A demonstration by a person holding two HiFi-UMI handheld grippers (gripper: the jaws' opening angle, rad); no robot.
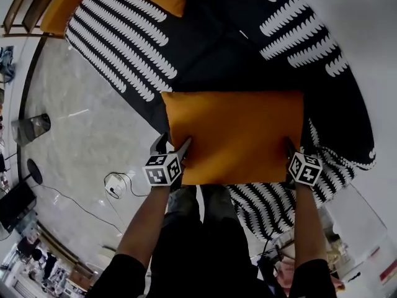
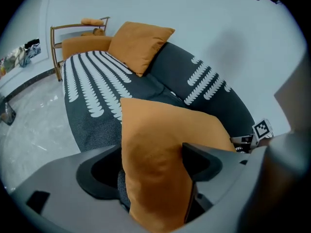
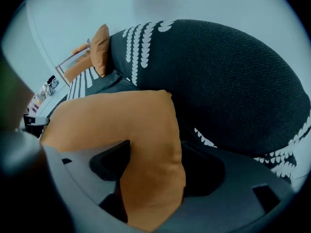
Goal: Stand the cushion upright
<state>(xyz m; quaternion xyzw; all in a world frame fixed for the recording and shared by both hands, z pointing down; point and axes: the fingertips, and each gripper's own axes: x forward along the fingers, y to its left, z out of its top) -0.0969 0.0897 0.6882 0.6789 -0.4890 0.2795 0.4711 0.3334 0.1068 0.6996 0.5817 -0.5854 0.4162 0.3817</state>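
Cushion (image 1: 232, 135), orange, lies across the front of the dark sofa (image 1: 205, 48), its near edge towards the person, one gripper at each near corner. In the left gripper view the cushion (image 2: 160, 149) fills the gap of the left gripper (image 2: 153, 171), and both jaws clench on its corner. In the right gripper view the cushion (image 3: 121, 125) sits between the jaws of the right gripper (image 3: 155, 166); they seem to pinch it, though that contact is hard to judge. From the head view the left gripper (image 1: 172, 146) shows both jaws, while the right gripper (image 1: 290, 154) is mostly hidden behind its marker cube. A second cushion (image 2: 138, 45) leans on the sofa's back.
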